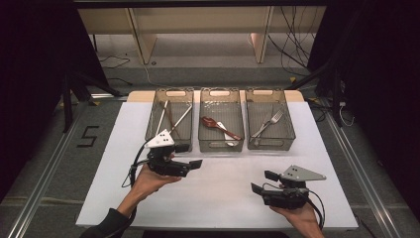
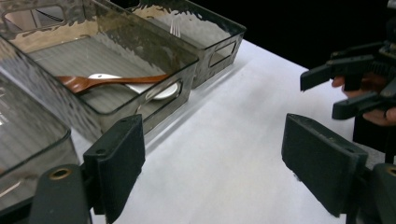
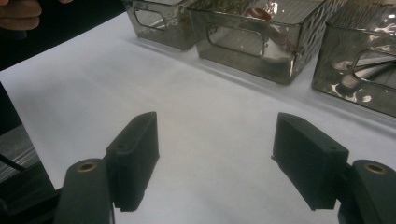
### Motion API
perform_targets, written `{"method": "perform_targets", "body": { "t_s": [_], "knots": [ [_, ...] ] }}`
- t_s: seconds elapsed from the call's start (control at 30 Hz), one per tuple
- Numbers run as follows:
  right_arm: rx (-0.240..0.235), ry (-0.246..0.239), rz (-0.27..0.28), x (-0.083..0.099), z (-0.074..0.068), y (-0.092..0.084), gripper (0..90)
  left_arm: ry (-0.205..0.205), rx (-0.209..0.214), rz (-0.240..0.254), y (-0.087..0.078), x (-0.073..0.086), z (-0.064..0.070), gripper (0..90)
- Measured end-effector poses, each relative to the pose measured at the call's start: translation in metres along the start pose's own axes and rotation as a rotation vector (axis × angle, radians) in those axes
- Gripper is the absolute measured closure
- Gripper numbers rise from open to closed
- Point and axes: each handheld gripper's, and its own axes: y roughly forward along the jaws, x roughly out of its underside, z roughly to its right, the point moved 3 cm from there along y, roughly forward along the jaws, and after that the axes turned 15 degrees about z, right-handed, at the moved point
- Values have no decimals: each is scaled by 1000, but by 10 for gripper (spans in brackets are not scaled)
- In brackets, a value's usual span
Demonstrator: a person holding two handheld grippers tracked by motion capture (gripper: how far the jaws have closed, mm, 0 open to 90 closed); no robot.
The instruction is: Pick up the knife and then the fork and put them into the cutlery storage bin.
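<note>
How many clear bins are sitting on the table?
3, in a row at the table's far edge: the left bin with chopsticks, the middle bin with spoons, the right bin with forks.

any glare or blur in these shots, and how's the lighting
High view: white table cover evenly lit, surroundings dark, picture soft. Left gripper view: rippled sheen on the middle bin, near pads slightly blurred. Right gripper view: bright glare on the bin walls.

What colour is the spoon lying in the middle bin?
Reddish-brown spoon, clearest in the left gripper view.
</note>
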Motion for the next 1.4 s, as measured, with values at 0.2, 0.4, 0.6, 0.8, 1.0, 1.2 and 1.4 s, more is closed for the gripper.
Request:
{"method": "perform_targets", "body": {
  "t_s": [0.2, 0.4, 0.6, 0.8, 1.0, 1.2, 1.4],
  "knots": [
    [-6, -3, -3, 1, -2, 1, 319, -25, -14, 8, -14, 14, -1, 207],
    [-10, -4, -8, 2, -3, 3, 319, -36, -44, 4, -27, 27, -6, 199],
    [-10, -6, -9, 2, -4, 3, 319, -20, -71, -18, -34, 36, -10, 187],
    [-11, -11, -12, 3, -6, 3, 317, -10, -74, -13, -39, 43, -6, 168],
    [-8, -10, -13, 3, -6, 2, 317, -33, -75, -15, -45, 51, -3, 159],
    [-7, -10, -16, 4, -5, 2, 317, -52, -87, 8, -50, 54, -5, 159],
    [-5, -8, -16, 4, -5, 2, 317, -57, -93, 14, -50, 54, -6, 159]
  ]
}}
